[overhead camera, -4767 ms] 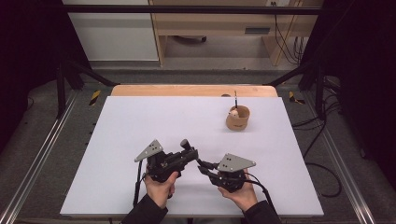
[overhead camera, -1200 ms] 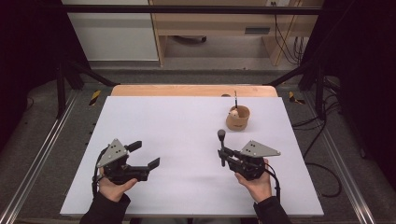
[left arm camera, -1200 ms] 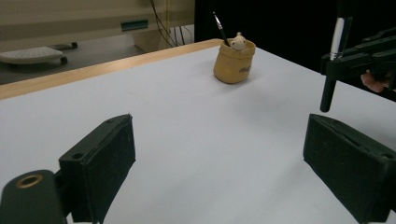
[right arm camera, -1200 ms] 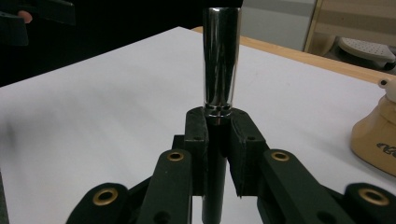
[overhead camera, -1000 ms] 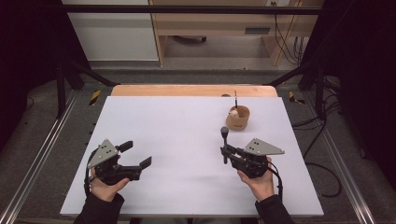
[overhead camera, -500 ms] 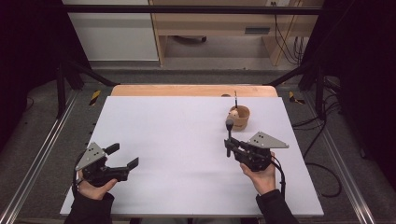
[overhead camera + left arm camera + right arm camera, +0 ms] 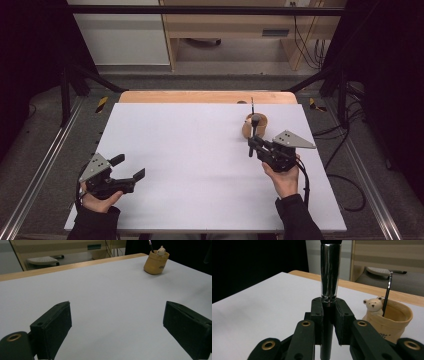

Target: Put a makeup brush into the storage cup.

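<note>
White and matte, the table (image 7: 200, 150) has a pale wooden strip along its far edge; grey floor and dark frame rails surround it. Near the far right corner stands a tan, soft-walled cup (image 7: 255, 125) with a small bear figure. Just before it, the right gripper (image 7: 251, 145) clamps an upright pen-like tool (image 7: 330, 272) with a glossy metal barrel. By the near left corner, the left gripper (image 7: 129, 167) gapes wide, holding nothing.
</note>
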`<state>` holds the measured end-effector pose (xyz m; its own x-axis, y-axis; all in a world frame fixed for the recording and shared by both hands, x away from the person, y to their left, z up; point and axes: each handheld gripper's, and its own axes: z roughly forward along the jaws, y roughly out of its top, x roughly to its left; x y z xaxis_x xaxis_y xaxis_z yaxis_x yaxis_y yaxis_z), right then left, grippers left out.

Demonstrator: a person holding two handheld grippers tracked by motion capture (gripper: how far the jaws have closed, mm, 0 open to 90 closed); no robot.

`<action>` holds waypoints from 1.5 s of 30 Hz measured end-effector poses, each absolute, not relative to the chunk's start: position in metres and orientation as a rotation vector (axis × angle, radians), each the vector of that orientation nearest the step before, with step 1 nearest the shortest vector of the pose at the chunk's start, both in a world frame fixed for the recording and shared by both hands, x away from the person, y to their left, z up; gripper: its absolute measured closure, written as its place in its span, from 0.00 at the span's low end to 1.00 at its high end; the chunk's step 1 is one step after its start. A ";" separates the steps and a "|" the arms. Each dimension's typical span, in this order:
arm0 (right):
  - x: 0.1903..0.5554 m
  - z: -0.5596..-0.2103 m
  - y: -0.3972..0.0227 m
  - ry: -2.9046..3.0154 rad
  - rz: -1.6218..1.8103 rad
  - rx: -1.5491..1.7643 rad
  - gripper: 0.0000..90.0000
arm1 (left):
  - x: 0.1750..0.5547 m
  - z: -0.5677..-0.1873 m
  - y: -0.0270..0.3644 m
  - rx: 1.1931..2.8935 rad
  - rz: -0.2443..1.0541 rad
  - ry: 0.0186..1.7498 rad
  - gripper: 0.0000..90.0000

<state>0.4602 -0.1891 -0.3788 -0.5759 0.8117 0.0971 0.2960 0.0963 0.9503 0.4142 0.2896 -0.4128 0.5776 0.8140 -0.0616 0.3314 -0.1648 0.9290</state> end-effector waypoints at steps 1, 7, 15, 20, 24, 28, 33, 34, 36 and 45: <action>0.463 -0.378 -0.190 1.914 1.488 1.095 0.88 | 0.414 -0.413 0.290 1.746 0.569 0.951 0.09; 0.475 -0.374 -0.194 1.865 1.470 1.150 0.88 | 0.416 -0.415 0.291 1.743 0.572 0.960 0.09; 0.495 -0.372 -0.201 1.791 1.453 1.223 0.88 | 0.416 -0.416 0.291 1.743 0.576 0.962 0.09; 0.509 -0.369 -0.201 1.764 1.409 1.251 0.88 | 0.416 -0.416 0.291 1.742 0.576 0.961 0.09; 0.520 -0.368 -0.201 1.745 1.384 1.267 0.88 | 0.416 -0.416 0.291 1.739 0.575 0.961 0.09; 0.531 -0.369 -0.202 1.725 1.372 1.292 0.88 | 0.416 -0.415 0.292 1.735 0.575 0.962 0.09; 0.542 -0.369 -0.203 1.700 1.358 1.318 0.88 | 0.416 -0.415 0.292 1.733 0.573 0.960 0.09; 0.543 -0.370 -0.204 1.696 1.358 1.323 0.88 | 0.416 -0.415 0.292 1.733 0.573 0.959 0.09; 0.548 -0.372 -0.205 1.696 1.369 1.336 0.88 | 0.416 -0.415 0.291 1.734 0.571 0.958 0.09; 0.563 -0.380 -0.208 1.690 1.319 1.377 0.88 | 0.416 -0.415 0.292 1.730 0.572 0.959 0.09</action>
